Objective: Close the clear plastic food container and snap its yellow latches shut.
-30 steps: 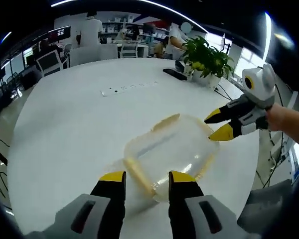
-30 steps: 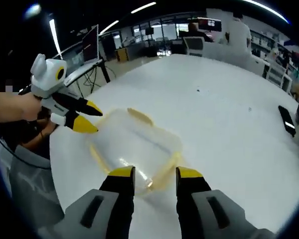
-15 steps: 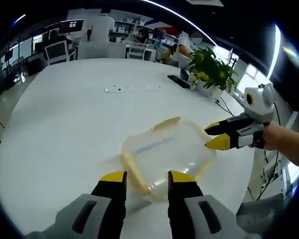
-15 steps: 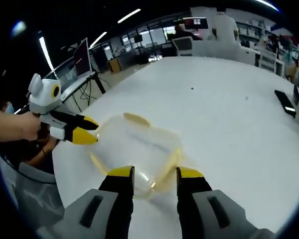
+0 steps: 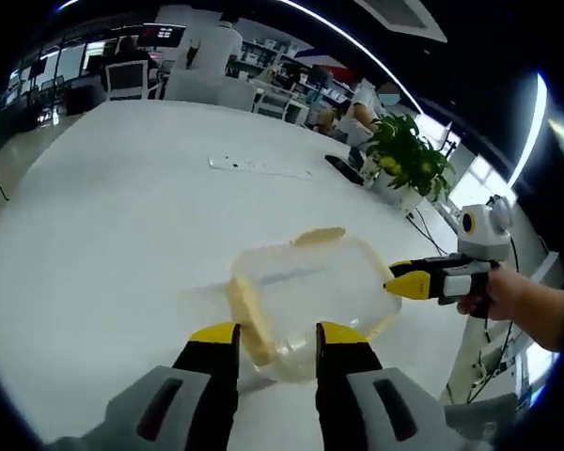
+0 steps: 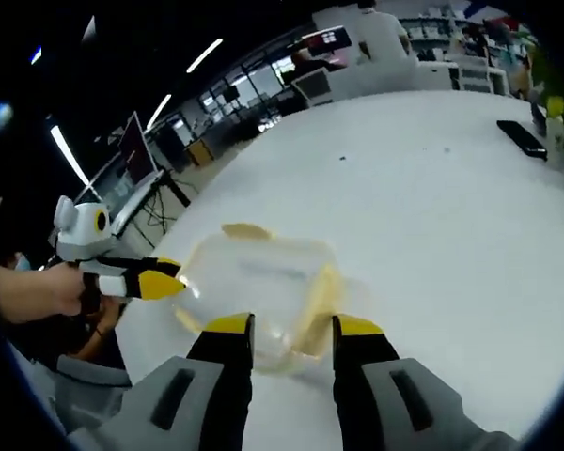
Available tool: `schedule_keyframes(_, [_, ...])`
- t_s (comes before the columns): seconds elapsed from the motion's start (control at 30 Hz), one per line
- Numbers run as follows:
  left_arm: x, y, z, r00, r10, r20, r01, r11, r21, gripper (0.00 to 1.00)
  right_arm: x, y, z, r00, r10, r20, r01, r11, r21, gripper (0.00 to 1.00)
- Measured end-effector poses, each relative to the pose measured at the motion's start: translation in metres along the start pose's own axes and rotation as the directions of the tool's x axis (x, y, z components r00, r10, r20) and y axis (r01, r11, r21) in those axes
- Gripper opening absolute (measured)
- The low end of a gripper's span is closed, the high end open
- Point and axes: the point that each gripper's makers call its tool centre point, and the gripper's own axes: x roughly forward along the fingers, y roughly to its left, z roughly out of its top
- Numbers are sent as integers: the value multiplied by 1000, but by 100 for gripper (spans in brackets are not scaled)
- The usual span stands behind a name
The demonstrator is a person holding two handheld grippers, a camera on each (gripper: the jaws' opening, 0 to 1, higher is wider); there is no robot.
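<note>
The clear plastic food container (image 5: 305,287) rests on the white table (image 5: 113,225), with a yellow latch (image 5: 318,235) sticking out on its far side and another (image 5: 246,318) at its near left. My left gripper (image 5: 277,334) is open, and the container's near corner lies between its jaws. My right gripper (image 5: 399,280) comes in from the right, held by a hand, its tips at the container's right edge. In the right gripper view the container (image 6: 258,282) lies just beyond my open right gripper (image 6: 293,326), and the left gripper (image 6: 169,278) touches its left side.
A potted plant (image 5: 404,155), a black phone (image 5: 343,169) and a white power strip (image 5: 258,167) lie farther back on the table. Chairs, desks and people stand beyond it. A monitor (image 6: 132,141) and the table's edge are to the left in the right gripper view.
Both cameras have tilted and shifted. Each gripper, seen from the other view, has rolled so its jaws line up and sits lower against the container's side. The container has stayed put.
</note>
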Motion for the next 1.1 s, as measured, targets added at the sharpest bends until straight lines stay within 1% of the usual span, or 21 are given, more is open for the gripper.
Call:
schedule_keyframes(0.17, [-1,-3,-2,1000,-6,-12,6,1000,-20,25,0,2,0,1000,1,-6,-1,1000,12,30])
schedule_keyframes(0.2, [-1,-2,-3,1000,-11,-17,10,999,-41,25,0,2,0,1000,2,-9,-2,1000,13,30])
schedule_keyframes(0.27, [0,-1,-4,1000,-16,-23,14,998,-58,25,0,2,-1,1000,4,-14,-4,1000,17,29])
schedule_keyframes(0.63, [0,-3,-3,999,-16,-51,13,998,-61,23,-1,4,-2,1000,8,-24,-7,999,44,28])
schedule_keyframes(0.7, [1,-3,-3,998,-14,-54,10,998,-60,23,0,5,-2,1000,10,-21,-8,998,64,27])
schedule_keyframes(0.93, [0,-4,-3,998,-14,-63,10,998,-58,22,-2,5,-2,1000,2,-14,-1,998,68,27])
schedule_keyframes(0.97, [1,-5,-5,997,-22,-74,18,998,-62,21,-3,15,-6,999,35,-31,-30,990,139,25])
schedule_keyframes(1.0, [2,-5,-3,997,-18,-69,14,998,-59,21,-3,8,-3,1000,8,-18,-6,995,97,25])
schedule_keyframes(1.1, [2,-5,-3,997,-21,-73,16,998,-58,21,-4,9,-3,1000,6,-20,-4,996,94,25])
